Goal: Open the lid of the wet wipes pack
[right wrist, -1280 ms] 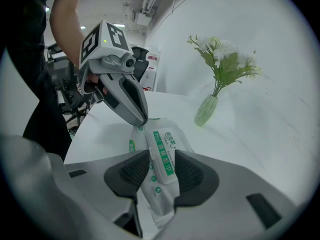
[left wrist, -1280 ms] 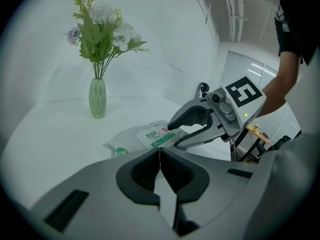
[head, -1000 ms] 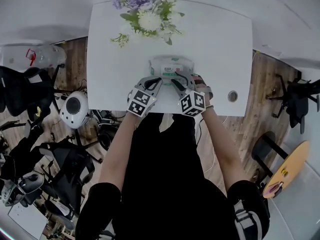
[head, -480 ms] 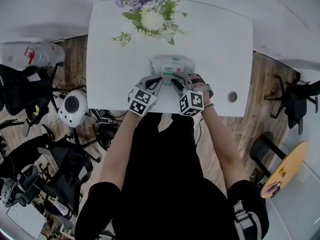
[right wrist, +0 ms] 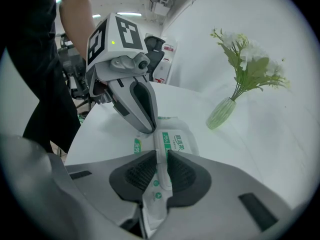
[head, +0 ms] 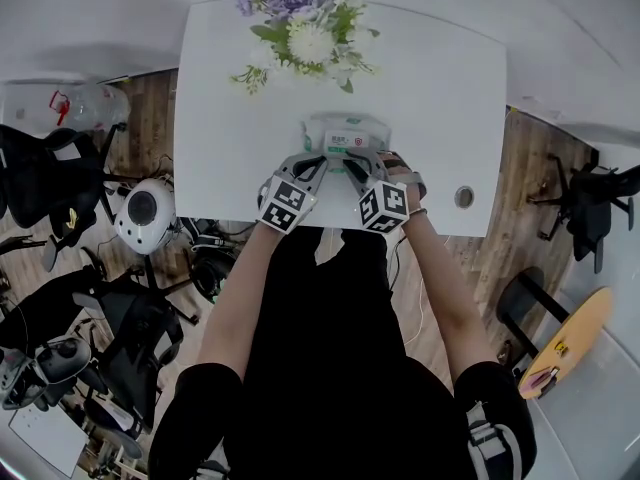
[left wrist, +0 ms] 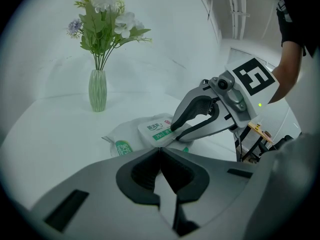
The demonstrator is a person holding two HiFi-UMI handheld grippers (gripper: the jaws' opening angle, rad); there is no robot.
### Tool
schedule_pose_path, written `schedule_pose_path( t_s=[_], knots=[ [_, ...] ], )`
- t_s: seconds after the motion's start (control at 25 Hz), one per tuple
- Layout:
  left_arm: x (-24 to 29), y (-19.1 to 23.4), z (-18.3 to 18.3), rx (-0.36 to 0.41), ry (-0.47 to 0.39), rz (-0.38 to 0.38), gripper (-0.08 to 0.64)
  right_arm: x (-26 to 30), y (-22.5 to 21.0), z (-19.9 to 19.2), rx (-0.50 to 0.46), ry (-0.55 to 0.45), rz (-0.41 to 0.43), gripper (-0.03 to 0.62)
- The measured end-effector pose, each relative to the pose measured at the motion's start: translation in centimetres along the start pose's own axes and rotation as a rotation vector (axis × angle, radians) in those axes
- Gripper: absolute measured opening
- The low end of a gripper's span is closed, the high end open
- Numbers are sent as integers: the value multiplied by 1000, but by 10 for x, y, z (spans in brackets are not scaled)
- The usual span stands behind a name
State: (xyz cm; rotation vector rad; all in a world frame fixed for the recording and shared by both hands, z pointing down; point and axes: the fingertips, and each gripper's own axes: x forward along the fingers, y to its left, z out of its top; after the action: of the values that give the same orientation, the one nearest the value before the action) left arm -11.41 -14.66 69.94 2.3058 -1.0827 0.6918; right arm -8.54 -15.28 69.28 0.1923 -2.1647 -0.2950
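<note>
One wet wipes pack [head: 345, 130] lies near the near edge of the single white table [head: 440, 88], with one vase of flowers [left wrist: 98, 90] at the far side. Of the two grippers, the left gripper [left wrist: 160, 149] has its jaws together with nothing seen between them, tips at the pack's near left part. The right gripper [right wrist: 160, 157] has just been closing, and its pads now pinch the lid [left wrist: 156, 129] at the pack's near right.

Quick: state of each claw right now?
Left claw: shut, nothing seen between.
Right claw: has just been closing, now pinching the lid.
</note>
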Motion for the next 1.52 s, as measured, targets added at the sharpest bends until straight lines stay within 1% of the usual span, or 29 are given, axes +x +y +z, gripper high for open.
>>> schedule_pose_path(
  t_s=[0.16,0.28,0.56,0.84,1.36,1.52],
  knots=[
    [1,5,0,-11,-3,-7,25,3,-3,2,15,0,14,74],
    [0,3,-1,-39,-14,-14,25,0,0,3,23,-1,20,67],
    [1,5,0,-29,-14,-16,25,-2,-3,5,41,-2,20,61],
    [1,5,-2,-31,-14,-14,25,-9,-7,11,65,-23,-3,51],
    [5,7,-7,-65,-10,-12,25,-11,-13,14,79,-31,-28,37],
    [1,6,-4,-68,-12,-12,25,-19,-18,20,84,-37,-43,35]
  ],
)
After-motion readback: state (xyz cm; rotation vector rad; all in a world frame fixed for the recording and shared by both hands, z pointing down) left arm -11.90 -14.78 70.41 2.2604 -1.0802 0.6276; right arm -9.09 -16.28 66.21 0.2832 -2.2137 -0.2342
